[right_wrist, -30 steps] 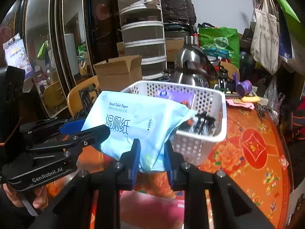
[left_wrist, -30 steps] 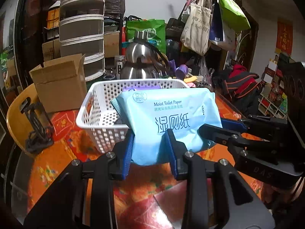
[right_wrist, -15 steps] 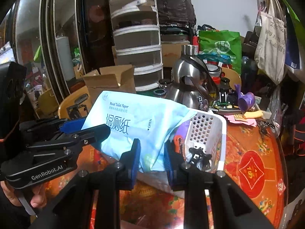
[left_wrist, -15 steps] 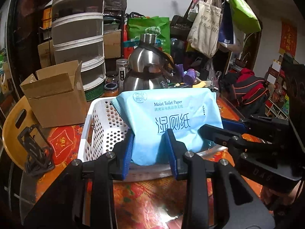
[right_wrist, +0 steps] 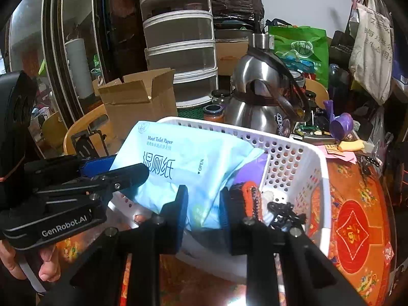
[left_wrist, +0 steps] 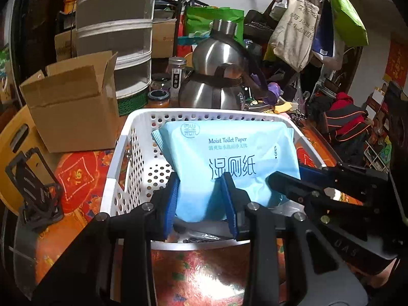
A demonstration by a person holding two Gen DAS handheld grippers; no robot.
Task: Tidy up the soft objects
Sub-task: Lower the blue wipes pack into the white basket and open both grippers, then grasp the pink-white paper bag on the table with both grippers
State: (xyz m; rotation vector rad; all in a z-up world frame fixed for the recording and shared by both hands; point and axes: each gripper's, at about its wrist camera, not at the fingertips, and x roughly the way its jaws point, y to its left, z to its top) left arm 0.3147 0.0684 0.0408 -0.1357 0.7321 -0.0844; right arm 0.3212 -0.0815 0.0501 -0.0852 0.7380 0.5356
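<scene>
both grippers on the wipes pack over the basket

a good deal is hidden from me. the blue pack of moist toilet paper covers most of the inside of the white perforated basket, so from my left wrist i can only make out a sliver of pale wrapping under it, too cramped to name. from my right wrist more shows: something purple behind the pack, an orange and black item and a black tangled thing against the basket's right wall; i cannot tell what any of them is. the pack's lower edge is lost behind my own fingers in both views.

my left gripper is closed onto the pack's lower left corner, blue pads pressing the film from both sides. my right gripper is clamped on the lower right corner in the same way, the film bunched between its pads. both point forward and slightly down over the near rim of the basket, and each one shows from the side in the other's camera. the pack hangs tilted between them, its upper part inside the basket's outline, printed face toward me. whether it touches the contents below i cannot tell.

the basket stands on the red patterned worktop, a steel kettle just behind it and an open cardboard box to its left.
</scene>
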